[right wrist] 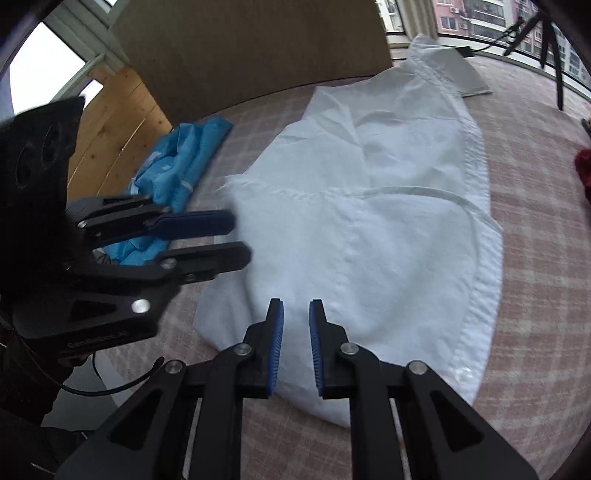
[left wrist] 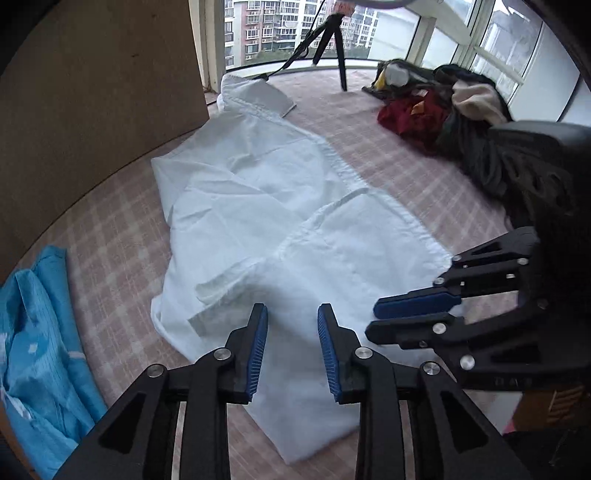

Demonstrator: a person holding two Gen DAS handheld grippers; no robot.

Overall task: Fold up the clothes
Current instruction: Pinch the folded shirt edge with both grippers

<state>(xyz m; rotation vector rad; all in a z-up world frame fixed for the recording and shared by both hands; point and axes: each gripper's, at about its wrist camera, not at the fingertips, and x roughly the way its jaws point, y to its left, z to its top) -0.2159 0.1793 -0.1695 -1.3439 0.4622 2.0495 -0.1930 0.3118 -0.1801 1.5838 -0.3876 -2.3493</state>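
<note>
White shirt lies spread on the pink checked bed cover, partly folded, with its collar end pointing to the window and its lower hem close to me. My left gripper hangs above the near part of the shirt; its jaws stand apart and nothing is between the blue pads. My right gripper is also over the near hem, beside the button edge; its jaws leave only a narrow gap, and I see no cloth caught in it. Both grippers are near each other, side by side, each one visible in the other's camera. A blue garment lies at the left edge of the bed, apart from the shirt. A pile of dark and red clothes lies far at the right, near a tripod.
</note>
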